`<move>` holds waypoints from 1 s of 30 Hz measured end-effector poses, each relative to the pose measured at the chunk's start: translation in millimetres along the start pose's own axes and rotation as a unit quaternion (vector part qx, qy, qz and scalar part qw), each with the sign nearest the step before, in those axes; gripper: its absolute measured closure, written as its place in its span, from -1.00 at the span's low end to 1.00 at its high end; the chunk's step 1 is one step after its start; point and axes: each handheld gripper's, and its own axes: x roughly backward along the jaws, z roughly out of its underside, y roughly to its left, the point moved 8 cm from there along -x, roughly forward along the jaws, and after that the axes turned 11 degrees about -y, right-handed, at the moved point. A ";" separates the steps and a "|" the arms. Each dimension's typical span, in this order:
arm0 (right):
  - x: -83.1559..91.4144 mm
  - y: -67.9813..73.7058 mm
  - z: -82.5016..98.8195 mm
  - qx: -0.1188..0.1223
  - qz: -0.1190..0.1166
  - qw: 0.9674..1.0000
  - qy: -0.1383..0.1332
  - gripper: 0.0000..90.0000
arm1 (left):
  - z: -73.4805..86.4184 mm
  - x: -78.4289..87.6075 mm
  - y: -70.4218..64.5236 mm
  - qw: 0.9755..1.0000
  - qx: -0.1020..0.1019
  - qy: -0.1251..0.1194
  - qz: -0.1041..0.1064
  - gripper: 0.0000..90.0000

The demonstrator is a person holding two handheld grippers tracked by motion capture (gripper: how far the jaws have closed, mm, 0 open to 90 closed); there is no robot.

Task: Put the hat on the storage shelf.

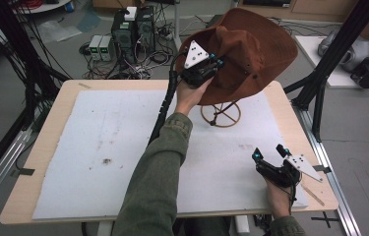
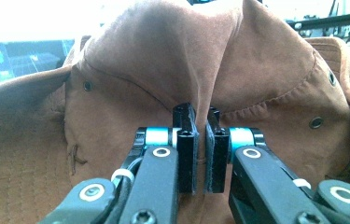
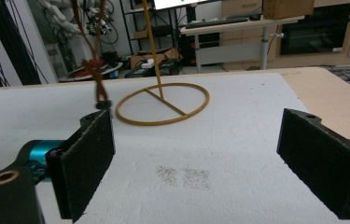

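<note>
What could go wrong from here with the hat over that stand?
1. The left gripper pinches just a fold of the hat; the soft cloth could slip out.
2. The hat hangs tilted above the stand, whose upright is thin and base ring light; an off-centre drop might tip it.
3. The cord dangles near the stand and could snag. The right gripper rests open, too far away to steady anything.
</note>
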 end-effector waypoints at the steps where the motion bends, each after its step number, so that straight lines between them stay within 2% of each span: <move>1: -0.5 0.2 0.1 0.000 0.000 1.000 -0.001 -0.77 | 0.0 0.0 0.0 1.000 0.000 0.000 0.000 0.90; 3: -0.5 0.4 0.7 0.000 -0.001 1.000 0.001 -0.77 | 10.0 -4.2 1.0 1.000 -0.002 0.019 -0.003 0.90; 5: -0.6 0.3 0.6 0.000 -0.002 1.000 0.001 -0.77 | 12.5 -5.1 -0.1 1.000 -0.001 0.024 0.000 0.90; 6: -0.2 0.2 0.2 -0.002 -0.001 1.000 0.000 -0.77 | 17.4 -7.6 -4.1 0.999 0.003 0.033 0.009 0.90; 8: -0.4 -0.3 -0.2 -0.004 0.001 1.000 -0.002 -0.77 | 19.7 -9.2 -7.5 0.999 0.006 0.038 0.016 0.90; 11: -0.3 -0.7 0.7 -0.007 0.001 1.000 0.001 -0.77 | 17.4 -11.0 -7.0 0.999 0.003 0.043 0.010 0.88; 14: -0.3 -0.1 0.7 -0.008 -0.001 1.000 0.001 -0.77 | 17.6 -12.2 -6.8 0.999 0.005 0.052 0.014 0.87; 17: -1.0 0.4 0.8 -0.007 -0.001 1.000 0.001 -0.77 | 16.4 -14.6 -6.0 0.998 -0.005 0.063 0.010 0.87; 25: -0.2 0.6 0.3 -0.007 -0.003 1.000 0.001 -0.77 | 15.9 -17.6 -7.2 0.998 -0.007 0.068 0.011 0.86; 27: 0.0 -0.3 0.1 -0.009 -0.002 1.000 0.001 -0.77 | 13.6 -17.5 -5.5 0.998 0.001 0.061 0.003 0.69; 29: 0.0 -0.4 0.1 -0.008 -0.002 1.000 0.001 -0.77 | 11.1 -17.3 -4.3 0.999 0.007 0.053 -0.002 0.32; 30: 0.2 -0.3 0.1 -0.009 -0.002 1.000 0.001 -0.77 | 5.4 -16.3 -1.3 0.999 0.006 0.041 -0.019 0.17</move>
